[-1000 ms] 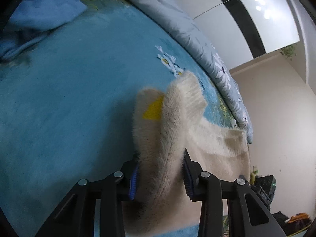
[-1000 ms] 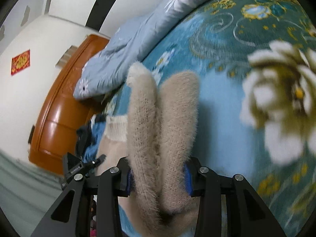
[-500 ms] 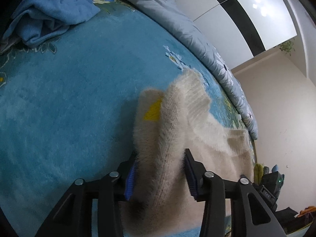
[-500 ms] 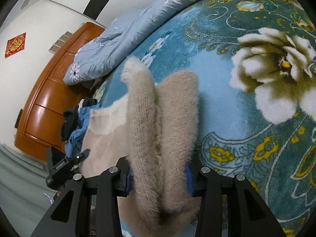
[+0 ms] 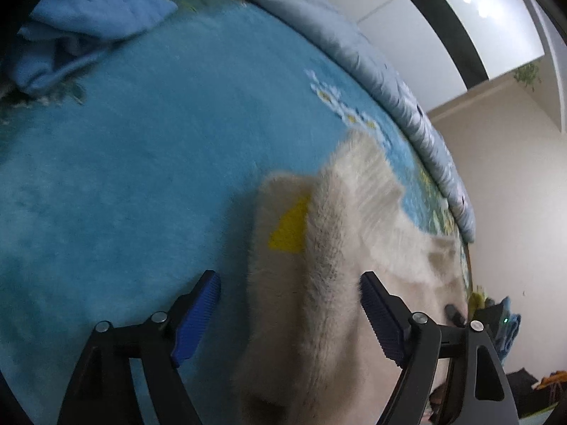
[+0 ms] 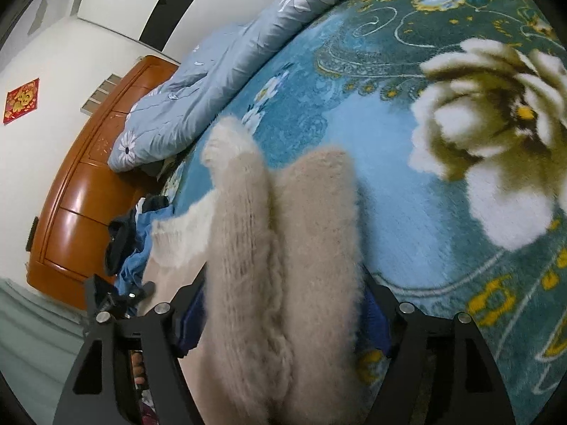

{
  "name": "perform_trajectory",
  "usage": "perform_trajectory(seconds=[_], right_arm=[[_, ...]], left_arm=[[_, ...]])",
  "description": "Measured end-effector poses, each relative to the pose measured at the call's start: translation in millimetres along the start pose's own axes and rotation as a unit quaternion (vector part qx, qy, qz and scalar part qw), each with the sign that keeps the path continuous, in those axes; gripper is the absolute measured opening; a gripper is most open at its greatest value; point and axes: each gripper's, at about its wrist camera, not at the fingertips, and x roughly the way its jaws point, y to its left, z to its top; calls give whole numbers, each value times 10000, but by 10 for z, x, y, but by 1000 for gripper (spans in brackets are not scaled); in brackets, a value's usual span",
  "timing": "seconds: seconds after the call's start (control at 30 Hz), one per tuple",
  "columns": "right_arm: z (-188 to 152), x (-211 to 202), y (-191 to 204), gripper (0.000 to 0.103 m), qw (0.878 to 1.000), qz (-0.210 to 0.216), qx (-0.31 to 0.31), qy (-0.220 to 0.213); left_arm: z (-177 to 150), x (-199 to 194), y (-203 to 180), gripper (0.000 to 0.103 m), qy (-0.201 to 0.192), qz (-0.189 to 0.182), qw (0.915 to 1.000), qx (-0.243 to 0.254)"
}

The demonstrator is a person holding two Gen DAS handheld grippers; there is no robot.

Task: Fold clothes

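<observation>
A fuzzy cream sweater [image 5: 319, 283] with a yellow patch [image 5: 288, 230] lies bunched on the blue floral blanket [image 5: 141, 177]. My left gripper [image 5: 290, 294] is open, its blue pads [image 5: 198, 315] spread wide on either side of the sweater's fold, not pinching it. In the right wrist view the same sweater [image 6: 283, 265] fills the space between the jaws of my right gripper [image 6: 283, 304]. The jaws stand wide apart and the blue pads [image 6: 193, 322] sit at the fabric's sides.
A crumpled blue garment [image 5: 81, 28] lies at the far left of the bed. A grey-blue floral quilt [image 6: 226, 60] runs along the far edge. A wooden headboard [image 6: 81, 191] stands behind. More clothes [image 6: 131, 244] lie near it.
Both grippers have opened: the jaws that pinched the sweater's folds half a second ago now stand wide apart. The sweater has sunk onto the blanket.
</observation>
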Motion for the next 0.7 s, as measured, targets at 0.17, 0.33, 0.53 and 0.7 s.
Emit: perform_trajectory(seconds=[0.17, 0.33, 0.53, 0.7], right_arm=[[62, 81, 51, 75, 9999, -61, -86, 62], [62, 95, 78, 75, 9998, -98, -151, 101], [24, 132, 166, 75, 9992, -212, -250, 245], [-10, 110, 212, 61, 9987, -289, -289, 300]], left_arm=[[65, 66, 41, 84, 53, -185, 9997, -157], [54, 80, -40, 84, 82, -160, 9998, 0], [-57, 121, -122, 82, 48, -322, 9993, -167], [-131, 93, -175, 63, 50, -108, 9997, -215]])
